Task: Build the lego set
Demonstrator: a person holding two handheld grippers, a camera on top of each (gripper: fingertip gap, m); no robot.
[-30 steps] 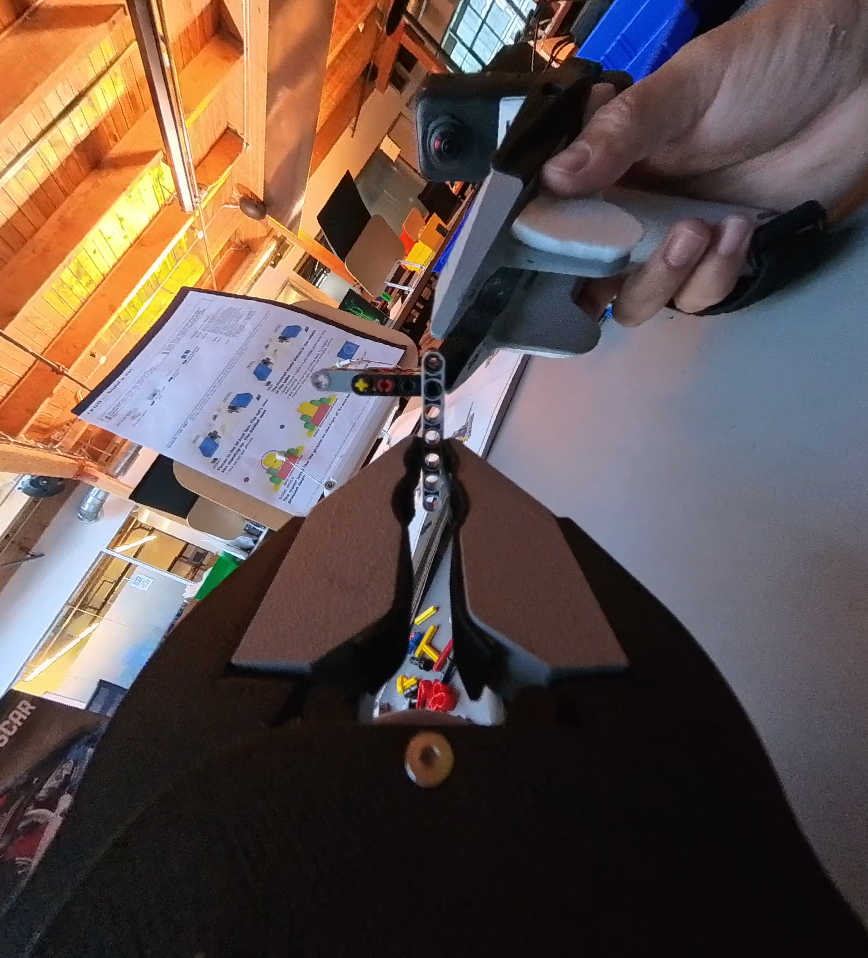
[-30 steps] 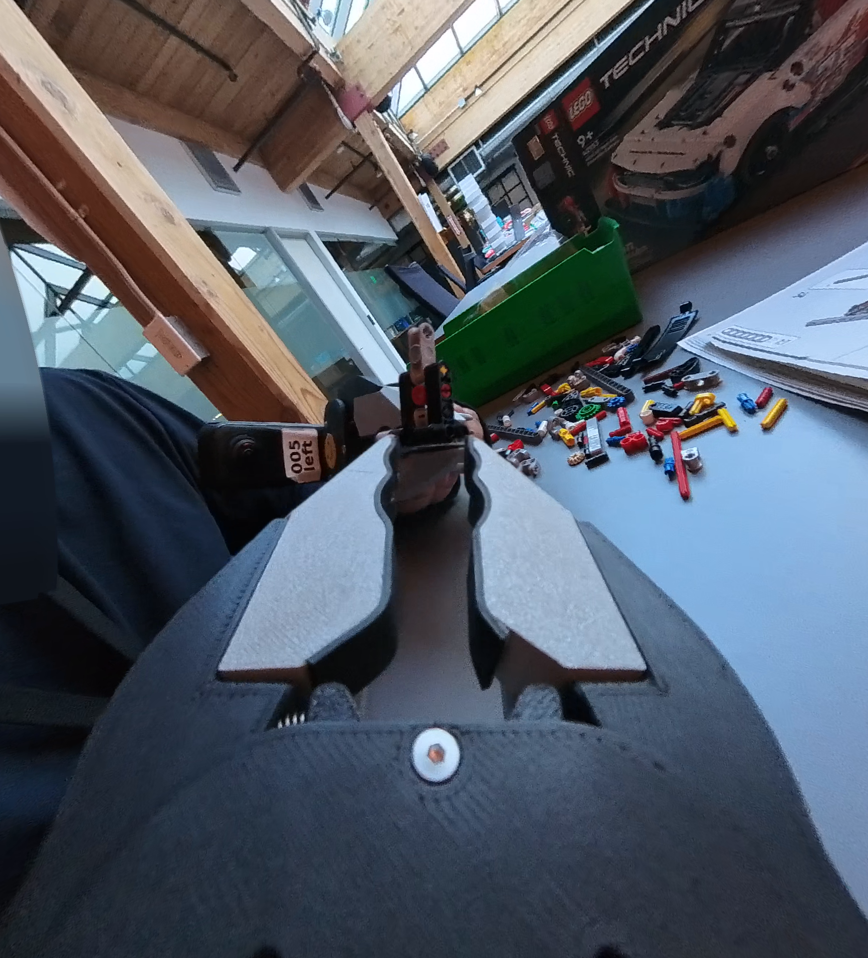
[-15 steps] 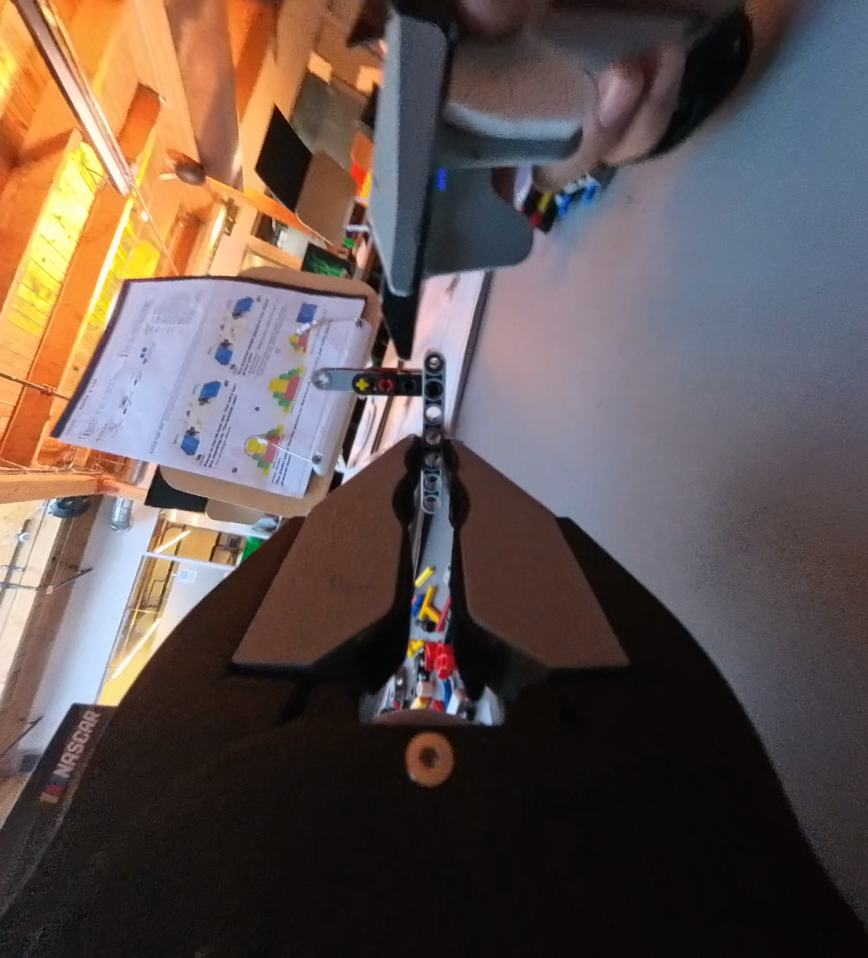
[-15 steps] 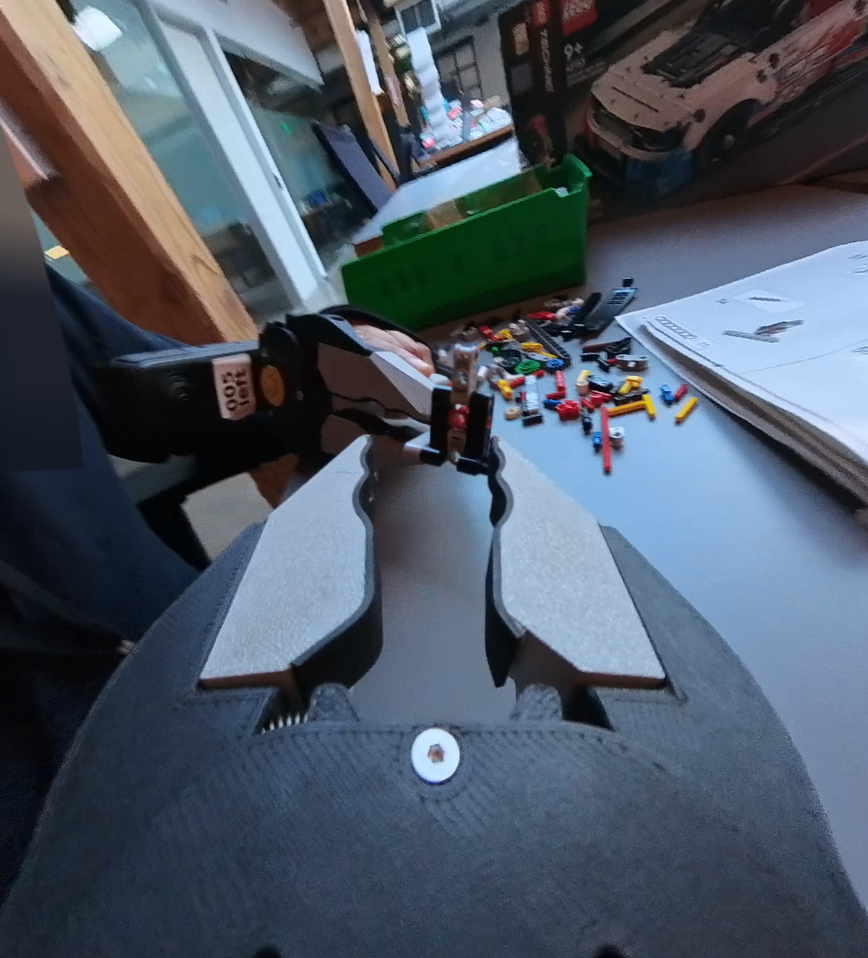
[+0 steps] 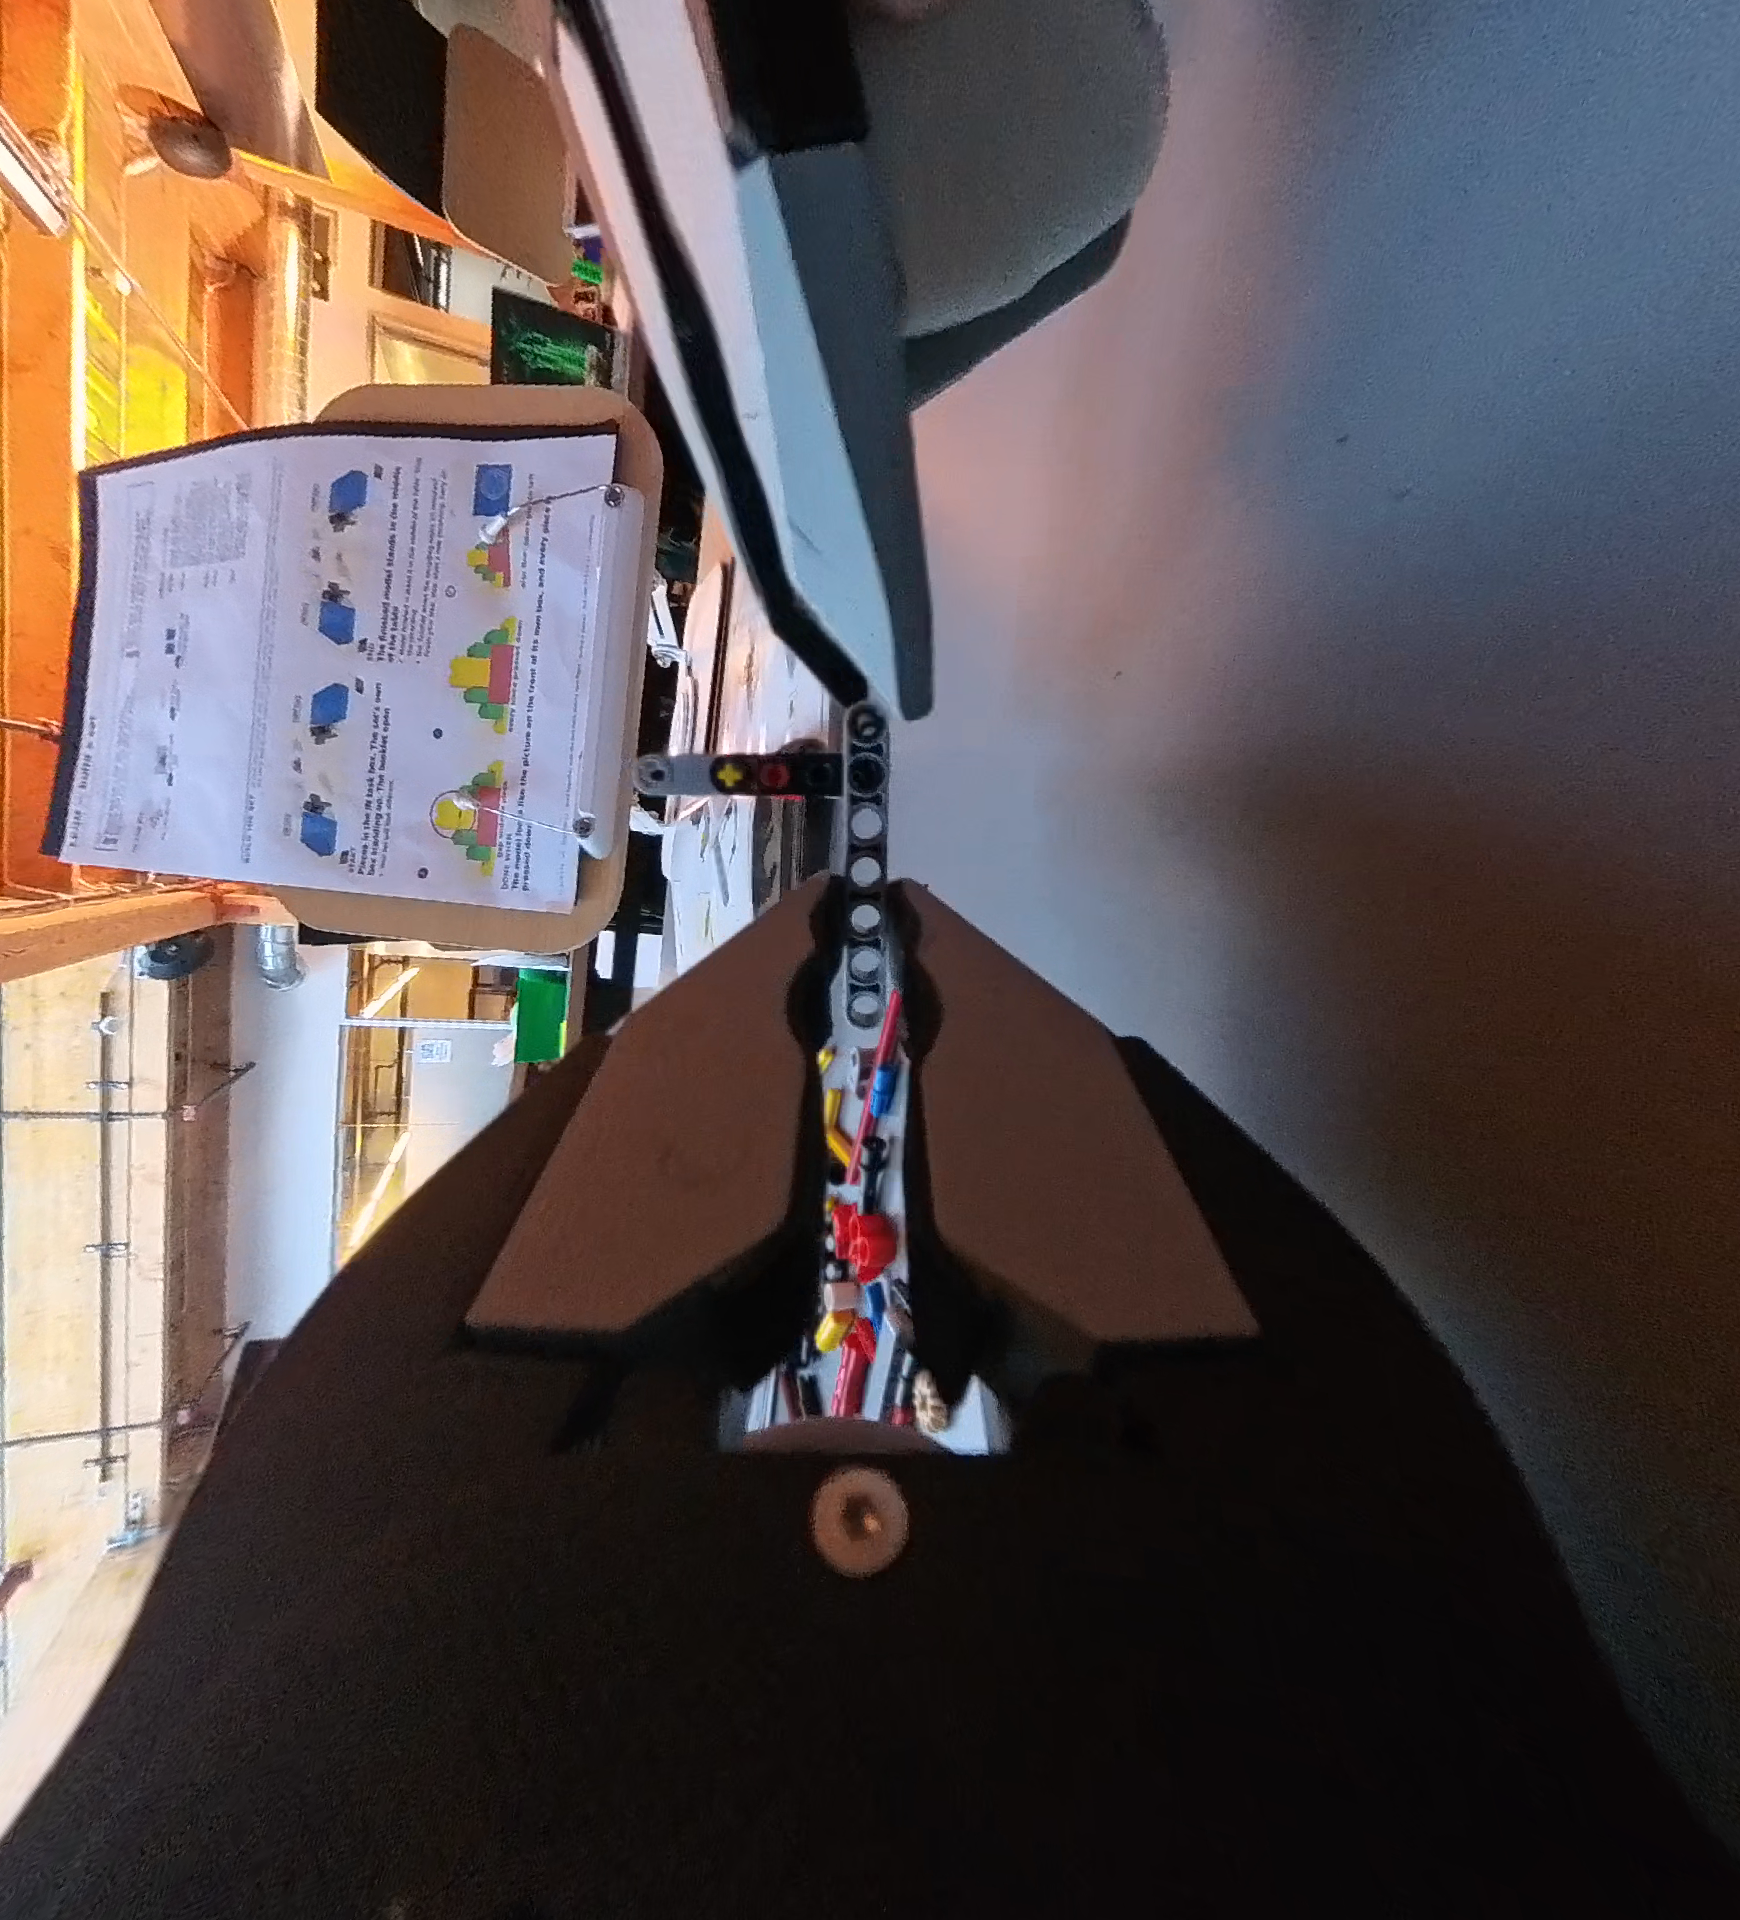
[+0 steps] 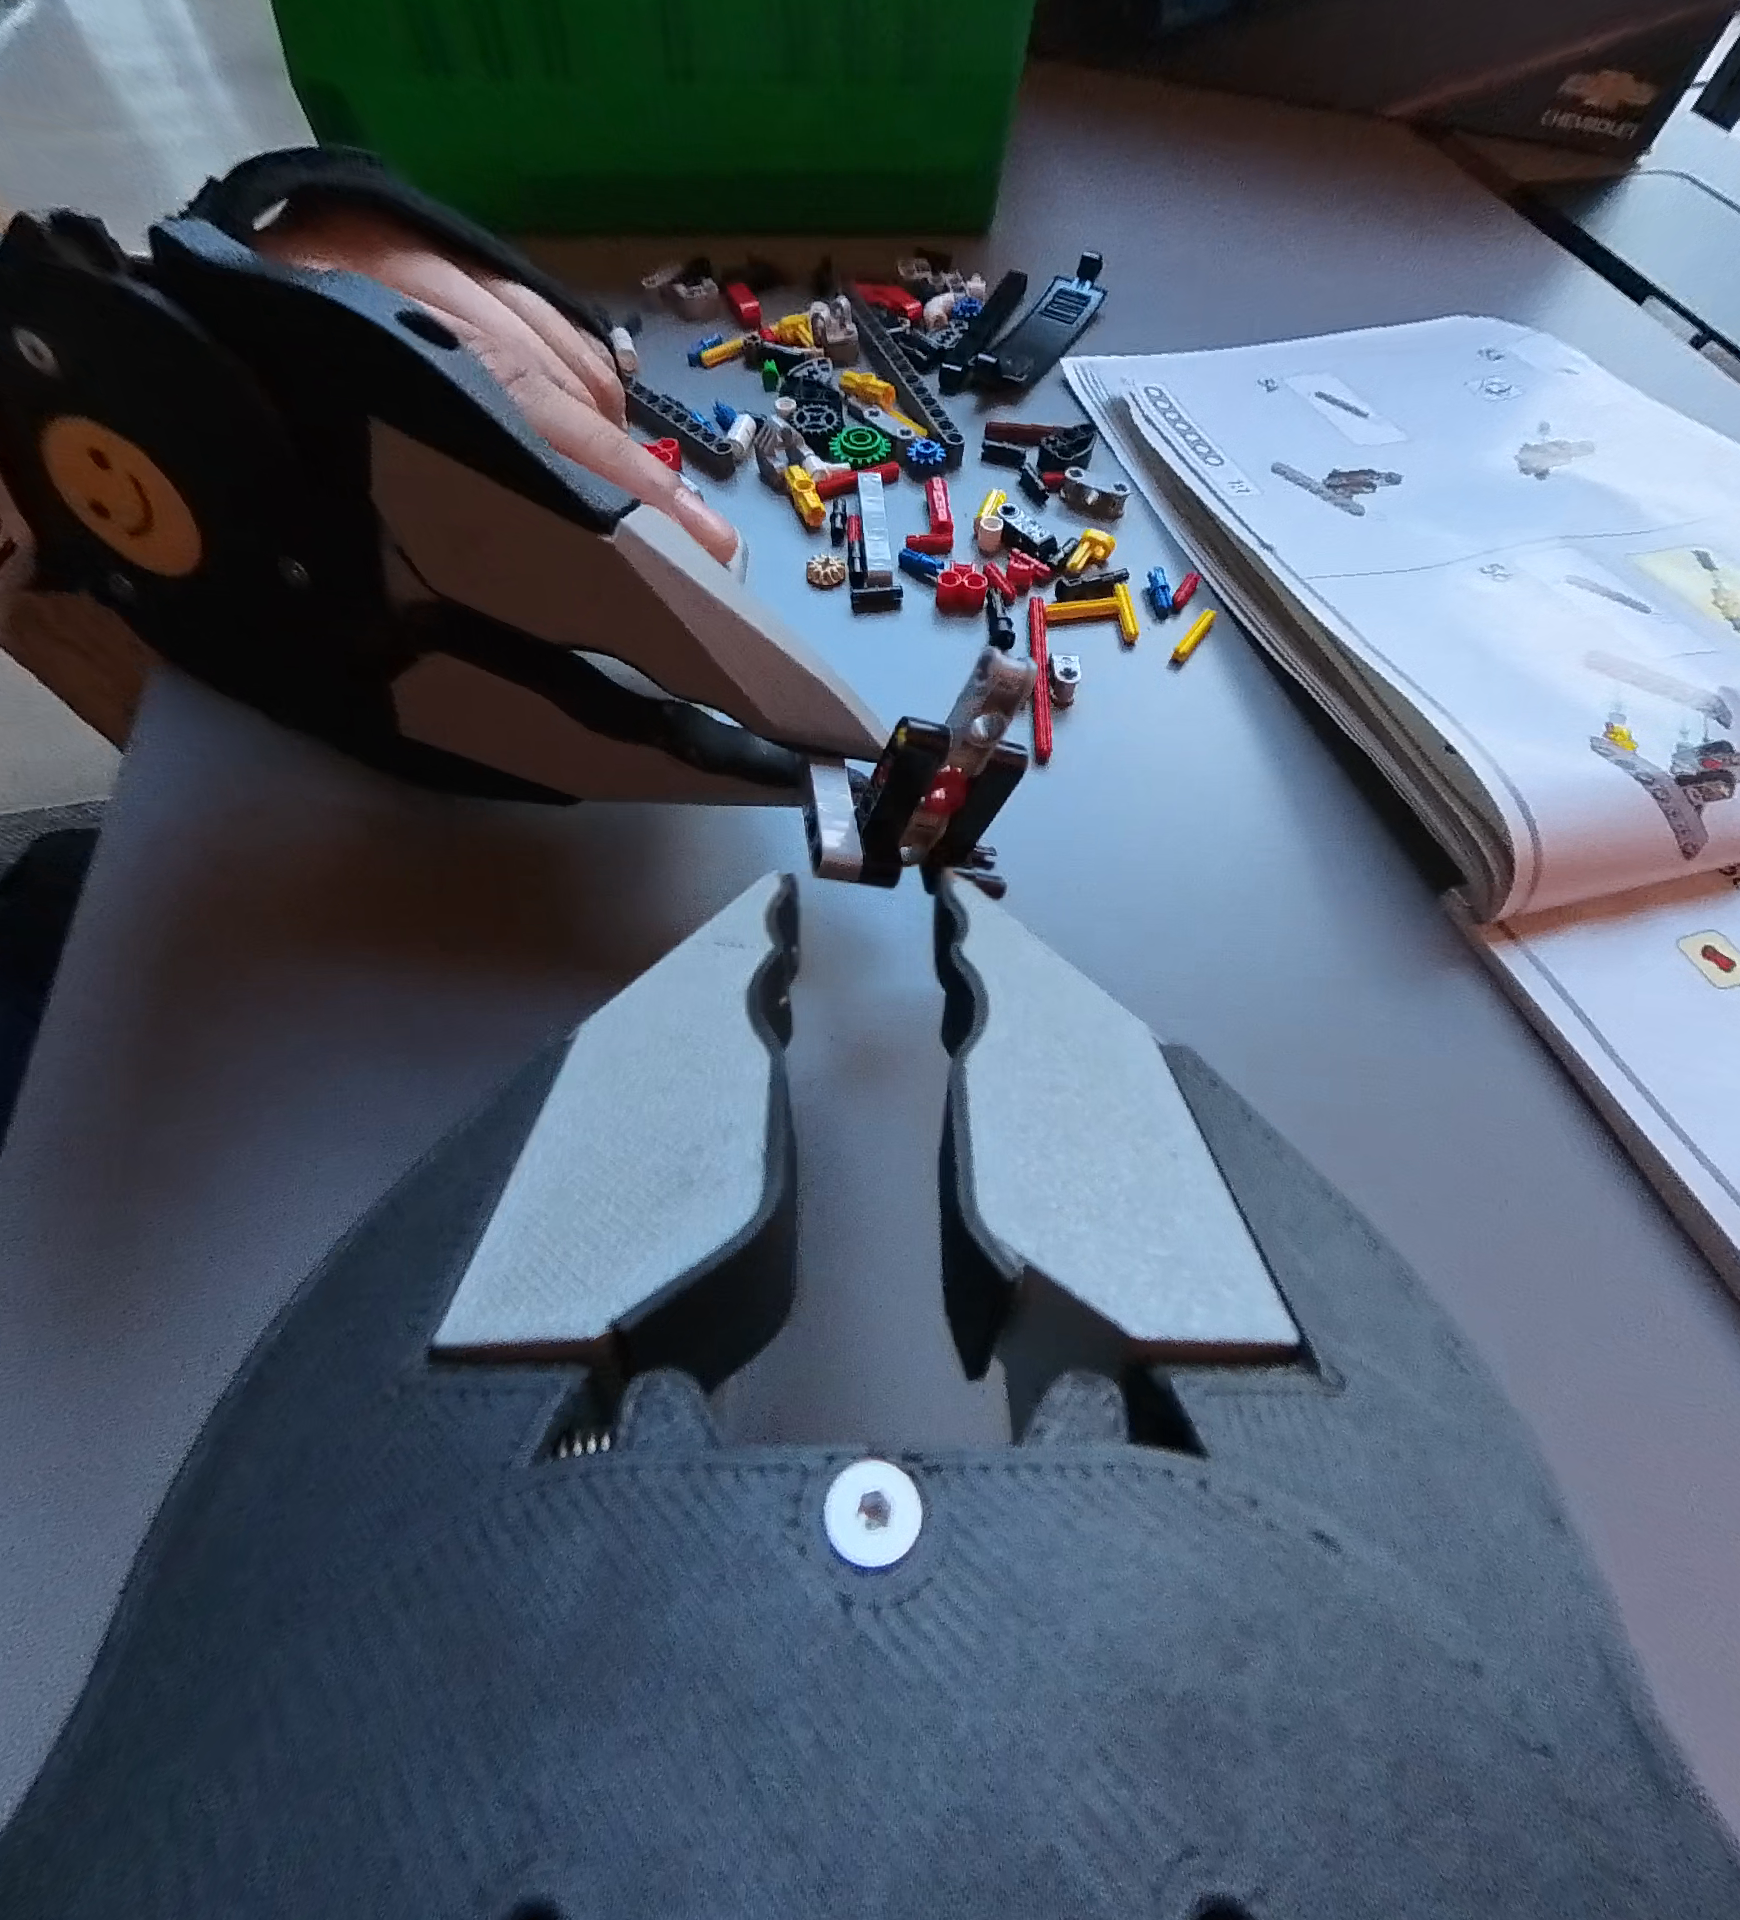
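Upper centre of the right wrist view lay a scatter of small parts in red, yellow, blue, black, green and tan on a grey table; a green bin stood at the top; at right lay a white booklet; a yellow smiley disc marked the black left gripper, upper left.

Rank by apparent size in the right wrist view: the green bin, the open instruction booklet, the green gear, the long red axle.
1. Open instruction booklet, though it lies nearer the camera and runs off the frame.
2. Green bin, cut off at the top edge, so its rank against the booklet is unsure.
3. Long red axle.
4. Green gear.
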